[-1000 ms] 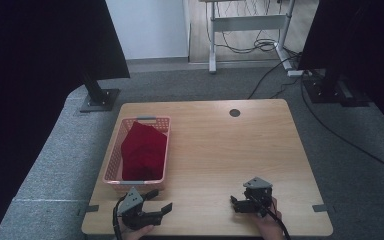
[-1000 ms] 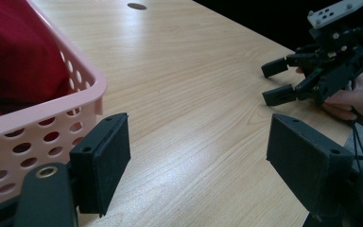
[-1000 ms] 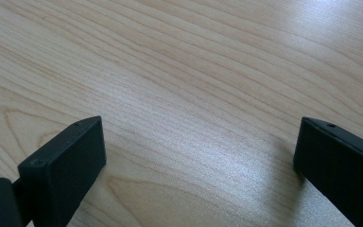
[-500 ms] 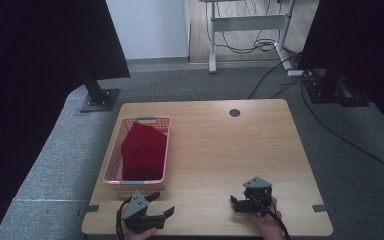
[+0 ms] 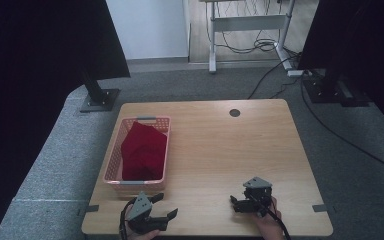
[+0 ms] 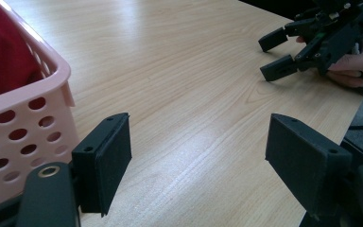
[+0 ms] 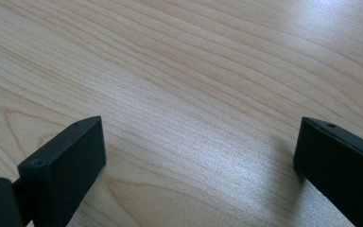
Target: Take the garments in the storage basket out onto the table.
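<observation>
Red cloth point(image 5: 144, 151) in pink basket point(image 5: 114, 162), 2 hand-held grippers spread wide

Wooden table point(image 5: 215, 150); pink basket point(image 5: 114, 165) on left side.

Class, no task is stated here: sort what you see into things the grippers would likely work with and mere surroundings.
Likely in play:
pink basket
red cloth inside it
left gripper, open
right gripper, open

Surroundings:
table
black stand
floor cables

Overhead looks down; tongs cameras skim table point(image 5: 205, 150) (shared).
</observation>
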{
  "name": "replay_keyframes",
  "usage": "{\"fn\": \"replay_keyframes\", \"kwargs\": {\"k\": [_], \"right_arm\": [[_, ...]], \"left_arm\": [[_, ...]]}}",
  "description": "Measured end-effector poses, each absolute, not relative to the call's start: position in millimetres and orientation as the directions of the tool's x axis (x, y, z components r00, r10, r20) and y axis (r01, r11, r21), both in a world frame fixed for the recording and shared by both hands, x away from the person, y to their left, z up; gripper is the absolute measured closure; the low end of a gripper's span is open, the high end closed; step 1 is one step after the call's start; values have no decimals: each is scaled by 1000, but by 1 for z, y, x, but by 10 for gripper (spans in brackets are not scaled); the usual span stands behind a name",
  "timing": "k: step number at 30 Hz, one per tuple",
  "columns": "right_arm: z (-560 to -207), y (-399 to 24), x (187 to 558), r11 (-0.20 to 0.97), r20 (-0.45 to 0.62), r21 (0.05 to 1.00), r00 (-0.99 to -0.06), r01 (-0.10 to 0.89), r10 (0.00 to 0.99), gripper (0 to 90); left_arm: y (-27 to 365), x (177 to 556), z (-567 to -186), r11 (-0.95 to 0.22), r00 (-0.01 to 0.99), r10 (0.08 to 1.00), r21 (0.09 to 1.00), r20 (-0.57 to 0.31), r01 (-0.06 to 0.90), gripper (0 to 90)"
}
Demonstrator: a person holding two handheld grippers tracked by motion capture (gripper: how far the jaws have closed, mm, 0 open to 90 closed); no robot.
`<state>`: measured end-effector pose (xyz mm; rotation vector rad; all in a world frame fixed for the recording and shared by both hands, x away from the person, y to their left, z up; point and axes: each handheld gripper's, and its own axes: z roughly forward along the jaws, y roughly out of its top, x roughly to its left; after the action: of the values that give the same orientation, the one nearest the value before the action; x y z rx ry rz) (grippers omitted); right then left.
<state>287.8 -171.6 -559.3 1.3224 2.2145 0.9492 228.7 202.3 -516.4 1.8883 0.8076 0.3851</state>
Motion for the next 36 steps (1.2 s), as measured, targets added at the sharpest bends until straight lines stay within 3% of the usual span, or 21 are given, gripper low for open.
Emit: {"fn": "replay_keyframes", "kwargs": {"k": [36], "right_arm": [[-559, -172, 288, 325, 11, 720, -478, 613, 878, 28]], "left_arm": [[218, 233, -503, -238, 703, 703, 896, -107, 375, 223]]}}
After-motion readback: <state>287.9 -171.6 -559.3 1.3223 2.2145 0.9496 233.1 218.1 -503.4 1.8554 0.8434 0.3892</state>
